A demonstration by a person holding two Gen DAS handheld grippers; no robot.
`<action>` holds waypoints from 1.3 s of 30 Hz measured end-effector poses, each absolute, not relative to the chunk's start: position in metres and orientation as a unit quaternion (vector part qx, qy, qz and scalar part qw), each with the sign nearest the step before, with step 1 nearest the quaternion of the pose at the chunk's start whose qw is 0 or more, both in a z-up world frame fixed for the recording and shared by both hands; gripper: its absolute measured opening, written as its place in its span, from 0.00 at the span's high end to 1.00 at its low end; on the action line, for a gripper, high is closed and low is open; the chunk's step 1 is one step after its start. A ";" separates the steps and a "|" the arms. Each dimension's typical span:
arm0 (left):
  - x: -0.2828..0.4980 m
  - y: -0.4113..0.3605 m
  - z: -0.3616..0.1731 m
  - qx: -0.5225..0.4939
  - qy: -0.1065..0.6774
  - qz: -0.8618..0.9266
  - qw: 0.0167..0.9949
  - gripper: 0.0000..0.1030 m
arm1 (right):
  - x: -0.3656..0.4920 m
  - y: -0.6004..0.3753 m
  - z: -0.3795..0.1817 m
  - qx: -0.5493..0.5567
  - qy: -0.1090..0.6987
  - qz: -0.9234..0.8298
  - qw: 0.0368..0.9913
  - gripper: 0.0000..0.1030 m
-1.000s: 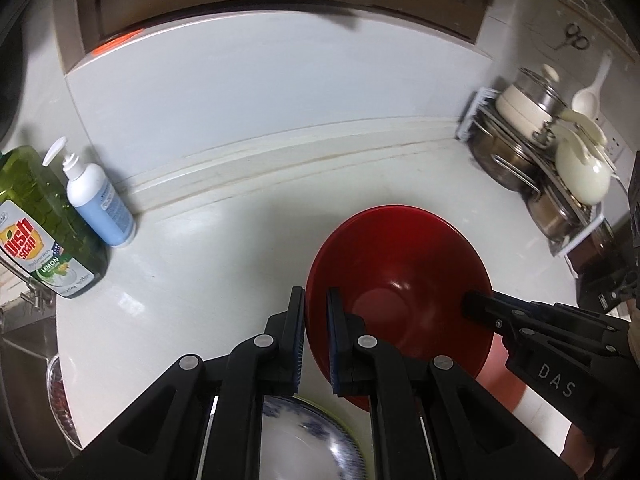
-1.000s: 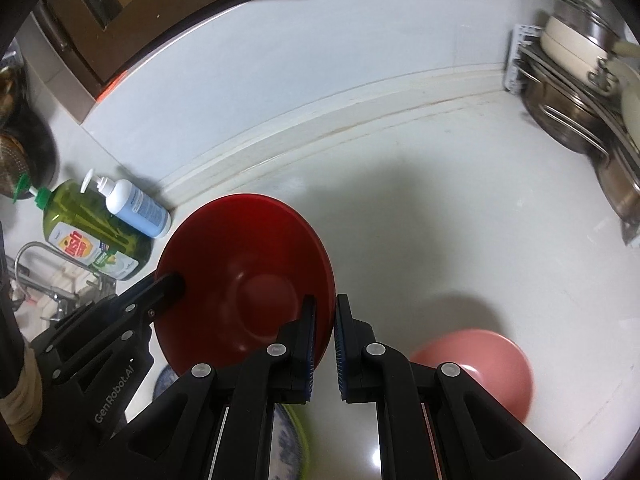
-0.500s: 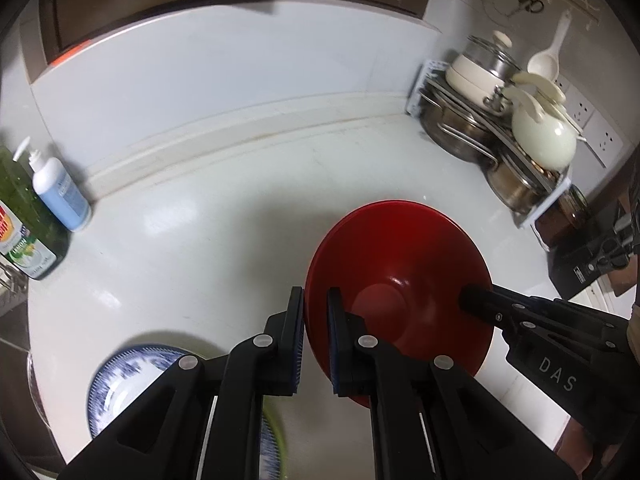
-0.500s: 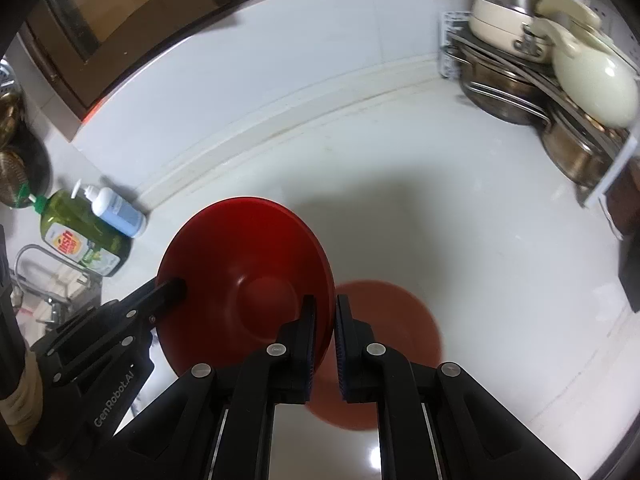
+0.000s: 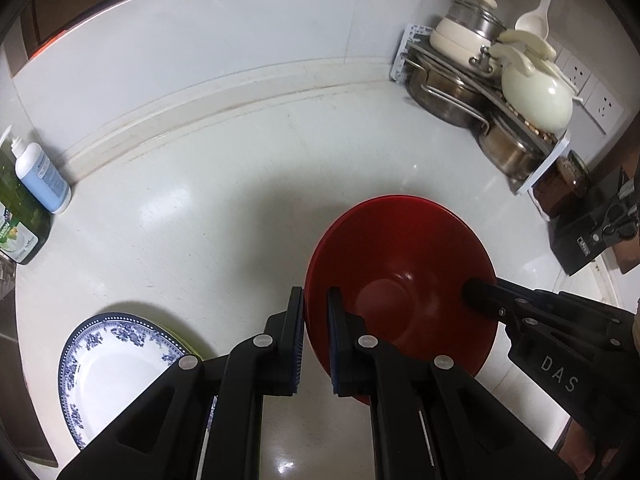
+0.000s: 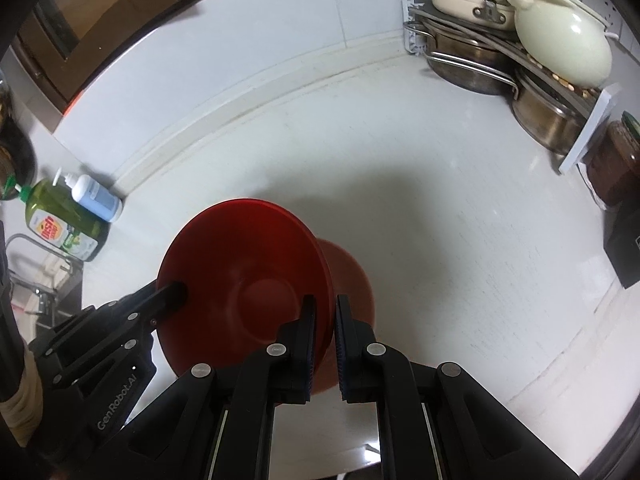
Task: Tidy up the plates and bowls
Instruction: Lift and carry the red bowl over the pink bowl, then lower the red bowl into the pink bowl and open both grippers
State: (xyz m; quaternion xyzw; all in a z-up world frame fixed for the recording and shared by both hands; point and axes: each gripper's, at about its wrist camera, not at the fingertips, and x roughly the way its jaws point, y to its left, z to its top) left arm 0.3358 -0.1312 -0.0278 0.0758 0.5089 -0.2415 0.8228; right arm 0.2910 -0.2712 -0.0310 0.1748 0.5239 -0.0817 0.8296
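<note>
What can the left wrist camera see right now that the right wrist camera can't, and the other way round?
Only the left wrist view shows the blue-patterned plate on the counter. Only the right wrist view shows the faucet and a second red dish under the red bowl. Both show that bowl clamped at opposite rims by the left gripper and right gripper.

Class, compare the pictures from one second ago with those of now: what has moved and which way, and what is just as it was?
The red bowl, clamped at opposite rims by the left gripper and right gripper, has been carried rightward, away from the blue-patterned plate and soap bottles, over the pink bowl toward the pot rack. Both grips are unchanged.
</note>
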 end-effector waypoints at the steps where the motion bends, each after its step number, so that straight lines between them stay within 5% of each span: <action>1: 0.335 -0.132 -0.031 0.079 0.511 -0.240 0.822 0.90 | 0.290 -0.272 -0.033 0.175 0.524 -0.082 0.829 0.89; 20: 0.337 -0.144 -0.060 0.095 0.529 -0.239 0.809 0.87 | 0.287 -0.284 -0.072 0.179 0.544 -0.079 0.816 0.88; 27: 0.337 -0.146 -0.058 0.093 0.525 -0.250 0.808 0.71 | 0.286 -0.287 -0.075 0.186 0.542 -0.078 0.816 0.87; 32: 0.336 -0.145 -0.051 0.089 0.520 -0.258 0.809 0.61 | 0.283 -0.288 -0.068 0.187 0.538 -0.087 0.818 0.68; 39: 0.336 -0.137 -0.038 0.100 0.491 -0.244 0.830 0.54 | 0.272 -0.289 -0.047 0.183 0.505 -0.113 0.836 0.59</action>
